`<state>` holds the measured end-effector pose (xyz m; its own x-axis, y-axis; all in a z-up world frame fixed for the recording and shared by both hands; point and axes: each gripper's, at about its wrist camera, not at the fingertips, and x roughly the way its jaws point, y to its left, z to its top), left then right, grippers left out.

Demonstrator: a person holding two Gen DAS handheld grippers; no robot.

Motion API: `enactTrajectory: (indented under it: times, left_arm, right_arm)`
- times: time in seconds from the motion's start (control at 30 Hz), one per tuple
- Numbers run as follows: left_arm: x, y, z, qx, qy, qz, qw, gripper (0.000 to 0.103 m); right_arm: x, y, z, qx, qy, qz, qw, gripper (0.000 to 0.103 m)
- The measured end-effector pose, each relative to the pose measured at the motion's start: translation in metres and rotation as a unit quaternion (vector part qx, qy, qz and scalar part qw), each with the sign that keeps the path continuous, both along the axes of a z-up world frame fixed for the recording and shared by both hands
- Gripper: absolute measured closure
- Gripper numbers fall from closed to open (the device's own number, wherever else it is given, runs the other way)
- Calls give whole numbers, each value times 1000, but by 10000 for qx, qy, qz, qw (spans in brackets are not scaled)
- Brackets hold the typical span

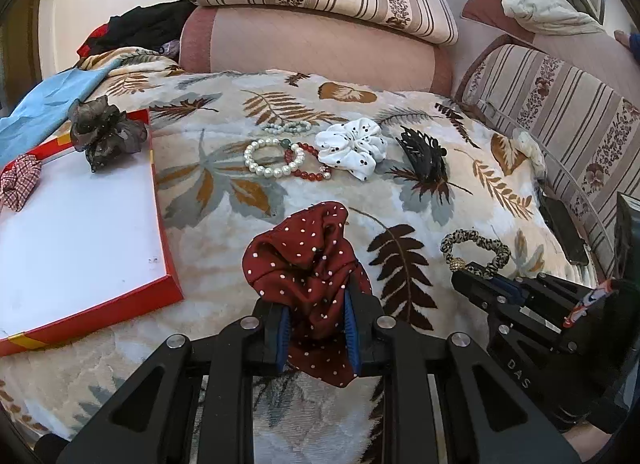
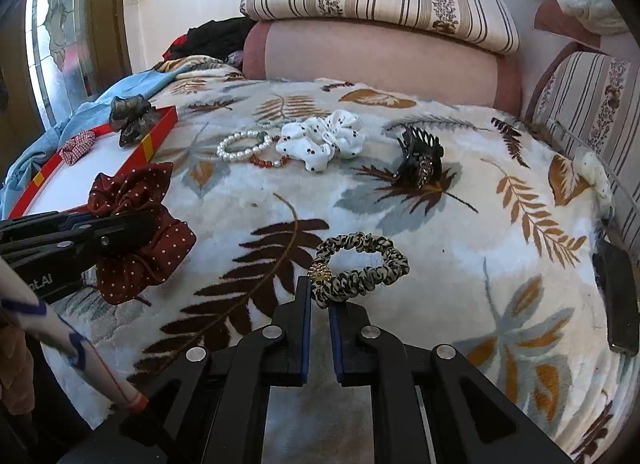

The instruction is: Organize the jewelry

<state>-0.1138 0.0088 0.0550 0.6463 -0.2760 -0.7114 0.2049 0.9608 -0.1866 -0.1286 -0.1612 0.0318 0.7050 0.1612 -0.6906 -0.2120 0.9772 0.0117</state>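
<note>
Left hand-held gripper (image 1: 316, 328) pinches the dark-red dotted scrunchie (image 1: 308, 264) just off the red tray's (image 1: 120, 300) near corner; right hand-held gripper (image 2: 320, 328) has jaws nearly together, tips against the leopard scrunchie (image 2: 360, 264) lying mid-bed, grip not clear. Count: two scrunchies on the tray, one white scrunchie (image 1: 352, 147), three bead bracelets (image 1: 276, 157), one black claw clip (image 1: 424, 155) toward the bed's (image 1: 460, 199) far edge.

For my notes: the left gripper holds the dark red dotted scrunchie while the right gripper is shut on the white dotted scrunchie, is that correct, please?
Not quite. The left gripper does hold the red scrunchie, but the right gripper is shut on the leopard-print hair tie, as the right wrist view shows. The white scrunchie lies untouched farther back on the blanket.
</note>
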Motion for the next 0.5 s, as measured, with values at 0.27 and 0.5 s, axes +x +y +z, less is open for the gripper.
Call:
enactTrajectory:
  times: [0.27,0.5]
  left_arm:
    - [-3,6,5,92,-115,114,9998,81]
    - [-6,21,11,164,-231,304,9991,81]
  right_arm:
    - [-6,9,9,56,-93,97,9999,93]
    - [-13,20,15,88,-100,178,9998,93]
